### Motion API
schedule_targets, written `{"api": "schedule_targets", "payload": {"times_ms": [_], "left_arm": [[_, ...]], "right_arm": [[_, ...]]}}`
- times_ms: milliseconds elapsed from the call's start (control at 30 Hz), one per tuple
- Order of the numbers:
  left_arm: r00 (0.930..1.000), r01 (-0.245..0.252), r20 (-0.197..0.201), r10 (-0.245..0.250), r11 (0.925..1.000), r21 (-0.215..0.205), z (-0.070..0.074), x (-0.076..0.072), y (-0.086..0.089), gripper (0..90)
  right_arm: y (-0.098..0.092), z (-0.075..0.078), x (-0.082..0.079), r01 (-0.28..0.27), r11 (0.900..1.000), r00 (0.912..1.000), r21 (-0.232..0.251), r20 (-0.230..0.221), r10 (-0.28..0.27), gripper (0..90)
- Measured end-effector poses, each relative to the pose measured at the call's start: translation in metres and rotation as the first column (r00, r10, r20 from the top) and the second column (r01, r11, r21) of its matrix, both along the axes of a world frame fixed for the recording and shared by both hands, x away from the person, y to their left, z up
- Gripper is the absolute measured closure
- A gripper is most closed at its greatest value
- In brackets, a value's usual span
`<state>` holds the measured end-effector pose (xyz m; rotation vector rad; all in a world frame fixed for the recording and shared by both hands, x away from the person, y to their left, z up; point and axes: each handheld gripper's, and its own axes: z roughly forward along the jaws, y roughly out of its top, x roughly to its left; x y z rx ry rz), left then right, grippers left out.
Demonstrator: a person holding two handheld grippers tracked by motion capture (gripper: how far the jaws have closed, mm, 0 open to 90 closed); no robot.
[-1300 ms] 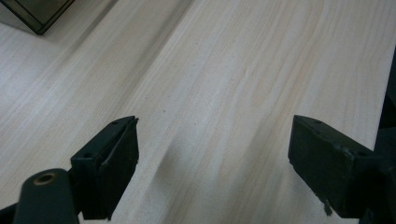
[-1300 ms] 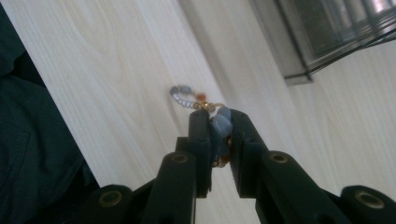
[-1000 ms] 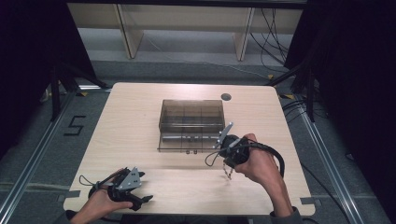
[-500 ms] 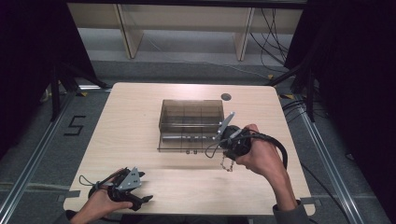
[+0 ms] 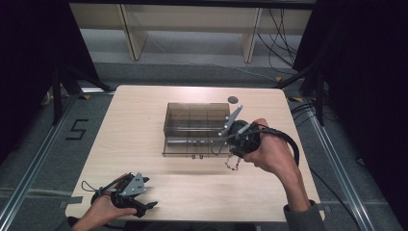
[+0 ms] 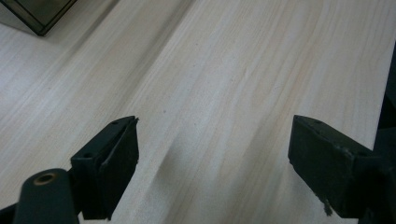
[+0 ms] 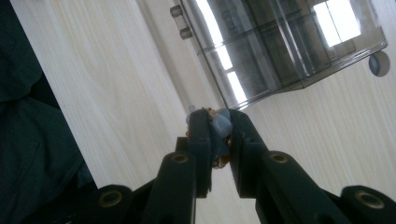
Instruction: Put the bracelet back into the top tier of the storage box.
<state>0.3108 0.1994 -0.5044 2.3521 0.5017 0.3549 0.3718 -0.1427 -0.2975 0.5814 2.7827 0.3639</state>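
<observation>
You see the table (image 5: 144,125) evenly lit from above, its surroundings dark. Beyond your right gripper (image 7: 219,128), white glare streaks the clear box (image 7: 280,42). The jaws nearest each gripper camera look soft and blurred.

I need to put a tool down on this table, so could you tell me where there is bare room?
Free: the wide left strip between the table edge and the clear compartment box, and the front middle between the left gripper and the right forearm. Crowded: beside the box's right front corner, where the right gripper holds a beaded chain.
</observation>
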Motion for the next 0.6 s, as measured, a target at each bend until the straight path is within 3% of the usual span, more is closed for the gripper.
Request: {"api": "schedule_targets", "payload": {"times_ms": [600], "left_arm": [[1.0,-0.006,0.002,0.006,1.0,-0.005,0.0,0.0,0.0,16.2]], "right_arm": [[0.003,0.026,0.01,-0.025,1.0,0.9993,0.006,0.03,0.025,80.7]]}}
